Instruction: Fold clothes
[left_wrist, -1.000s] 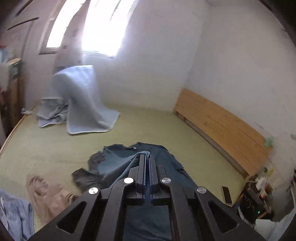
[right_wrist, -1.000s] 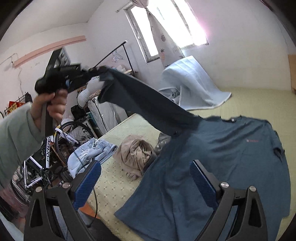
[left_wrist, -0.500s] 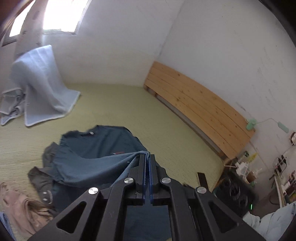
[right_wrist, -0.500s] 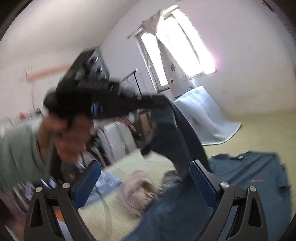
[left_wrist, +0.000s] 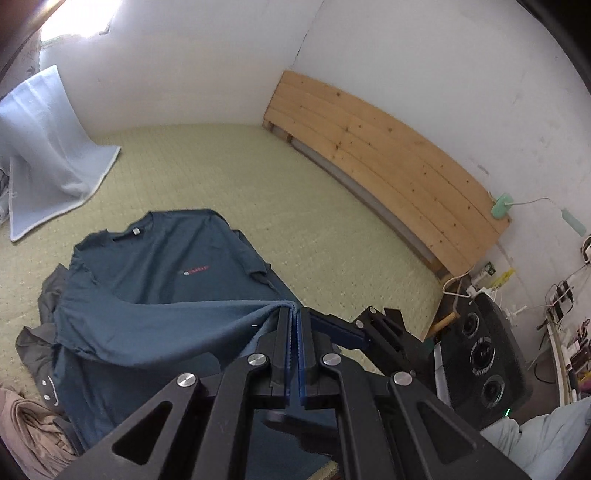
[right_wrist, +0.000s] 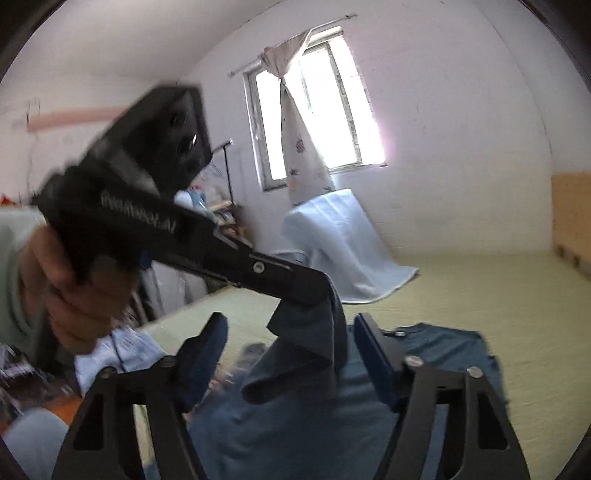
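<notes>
Setting: a bed with a pale green cover, wooden headboard along its right edge.
T-shirt: dark blue, spread near the bed's front edge, one hem corner lifted.
Left gripper: jaws closed tight on that lifted corner.
Right gripper: jaws apart and just closing in, the hanging fabric between them, pads not pressing it.
Other clothes: a grey garment underneath, a beige garment at the front left corner.
</notes>
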